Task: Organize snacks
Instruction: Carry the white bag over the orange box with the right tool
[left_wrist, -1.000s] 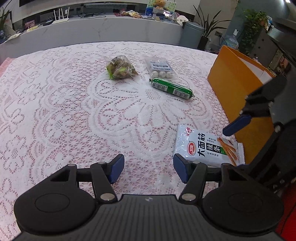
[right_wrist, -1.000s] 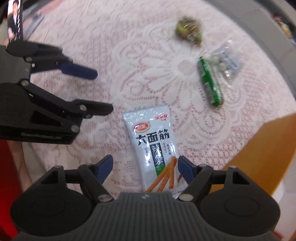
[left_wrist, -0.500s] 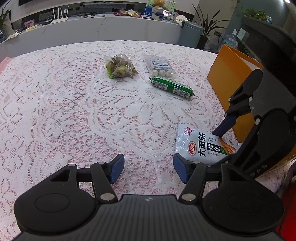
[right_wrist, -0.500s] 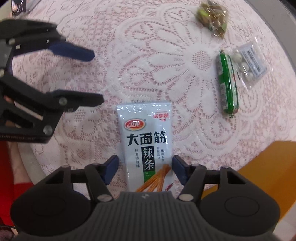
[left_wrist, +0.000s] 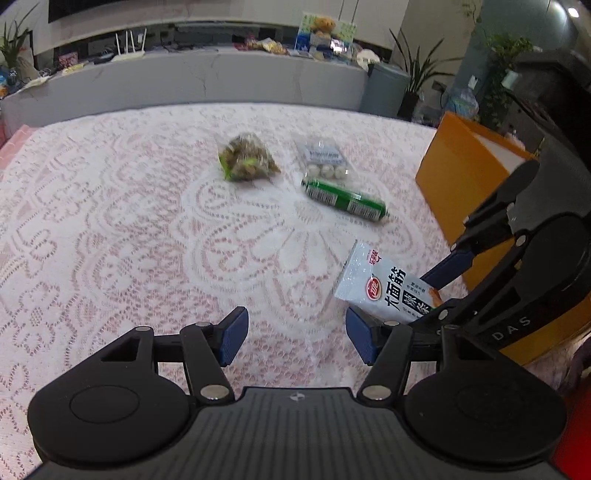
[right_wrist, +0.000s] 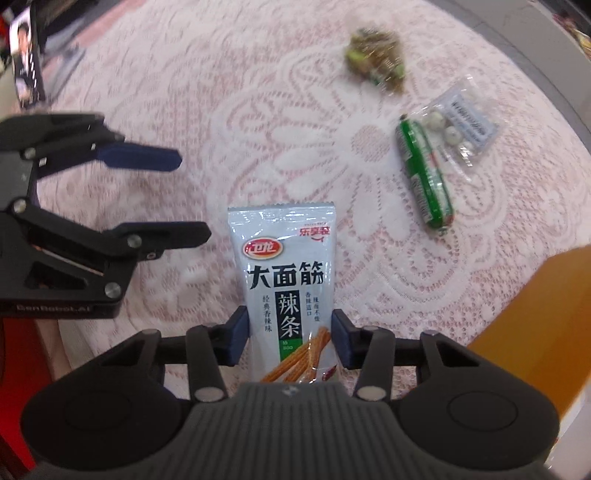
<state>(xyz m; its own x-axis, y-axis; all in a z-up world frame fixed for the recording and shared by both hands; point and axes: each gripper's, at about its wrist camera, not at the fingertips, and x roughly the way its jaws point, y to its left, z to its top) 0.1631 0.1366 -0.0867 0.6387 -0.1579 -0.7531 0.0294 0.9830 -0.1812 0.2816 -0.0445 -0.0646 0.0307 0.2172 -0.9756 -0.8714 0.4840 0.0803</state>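
Presently the orange box (left_wrist: 458, 173), interior hidden, stands at the lace cloth's (left_wrist: 110, 229) edge. Four snacks: white pouch (right_wrist: 284, 280) printed "大面筋 辣条", pinched by the right gripper (right_wrist: 288, 338), jaws just closed on it; green sausage (right_wrist: 424, 177); clear packet (right_wrist: 458, 125); mixed-nut bag (right_wrist: 376, 55). Left gripper (left_wrist: 295, 336) spread, empty

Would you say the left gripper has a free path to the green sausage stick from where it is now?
Probably yes. The left gripper stands open and holds nothing, and only bare lace tablecloth lies between it and the green sausage stick. The right gripper, with the white snack packet, sits off to the side.
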